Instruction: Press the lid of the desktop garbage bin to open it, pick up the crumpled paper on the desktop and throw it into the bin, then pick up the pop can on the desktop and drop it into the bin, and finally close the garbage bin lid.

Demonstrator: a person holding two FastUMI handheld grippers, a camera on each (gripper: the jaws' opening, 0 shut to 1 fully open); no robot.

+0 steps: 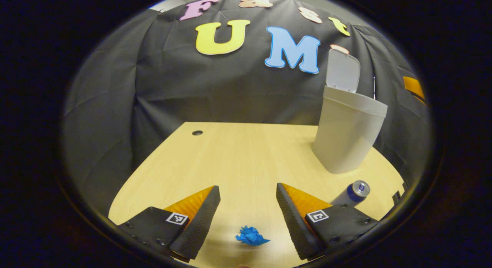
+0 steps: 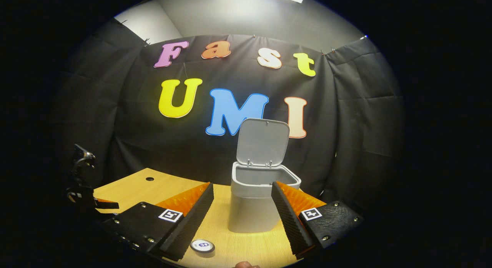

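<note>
Lid is up and the bin stands open at the back of the surface, so the press looks done; we're on the paper now. The blue crumpled paper lies on the surface right between the left tool and its spread fingers, untouched, nothing clamped. The pop can lies on its side near the bin's base. The right tool hangs released in front of the bin, over what is probably that can's end. Next: lower the left tool, pinch the paper lightly, carry it over the rim.
</note>
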